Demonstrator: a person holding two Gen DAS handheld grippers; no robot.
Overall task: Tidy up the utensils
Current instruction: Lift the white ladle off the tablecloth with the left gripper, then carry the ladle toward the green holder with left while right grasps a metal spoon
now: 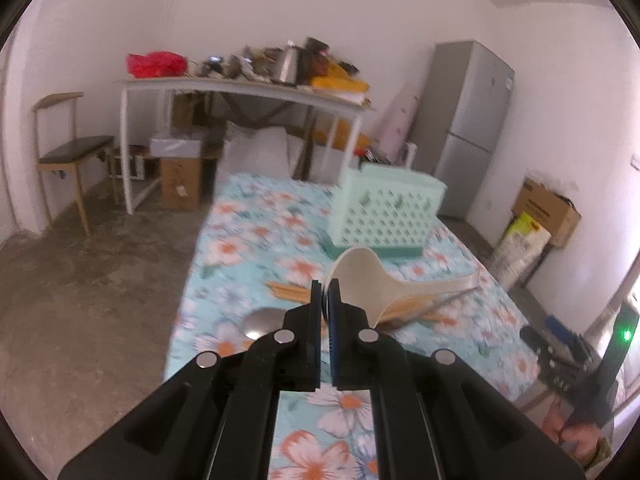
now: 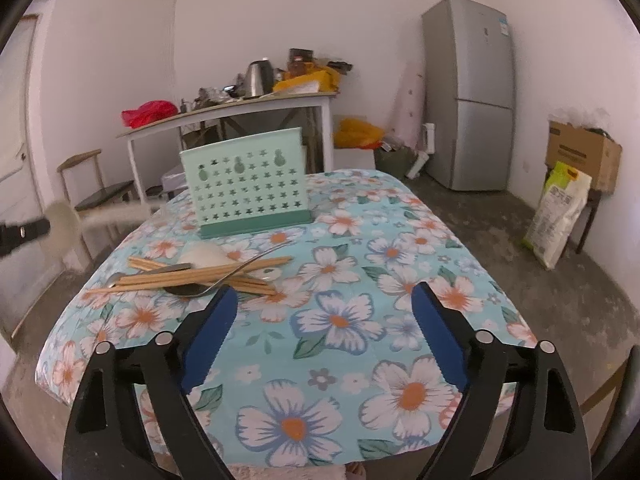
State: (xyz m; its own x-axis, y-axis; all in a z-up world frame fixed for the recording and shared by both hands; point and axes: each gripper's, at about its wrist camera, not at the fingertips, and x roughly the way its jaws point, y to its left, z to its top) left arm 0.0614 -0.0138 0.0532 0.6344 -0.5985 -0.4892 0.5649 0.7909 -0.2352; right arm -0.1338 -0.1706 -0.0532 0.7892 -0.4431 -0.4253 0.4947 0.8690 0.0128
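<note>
Over the flowered tablecloth (image 2: 340,320) our left gripper (image 1: 326,300) clamps the cream plastic ladle (image 1: 360,280) by its bowl rim; we carry it level to the mint perforated holder (image 1: 384,216). Our right gripper (image 2: 324,300) stands apart, empty.

A: Where are we looking here, a kitchen?

B: More a plain room in a home, used for eating and storage. A silver two-door fridge (image 2: 470,92) stands against the white wall, bare concrete floor (image 2: 500,240) underfoot.

A: And that floral cloth?

B: A flowered tablecloth (image 2: 340,320) over the near table, very domestic. Behind it, a white side table (image 2: 240,110) crowded with a steel kettle (image 2: 258,77), a red bag (image 2: 149,113) and other clutter.

A: Anything else?

B: A wooden chair (image 1: 64,148) by the wall, cardboard boxes (image 2: 582,152) and a big sack (image 2: 558,216) on the floor. Lived-in, unfinished, a household room.
</note>
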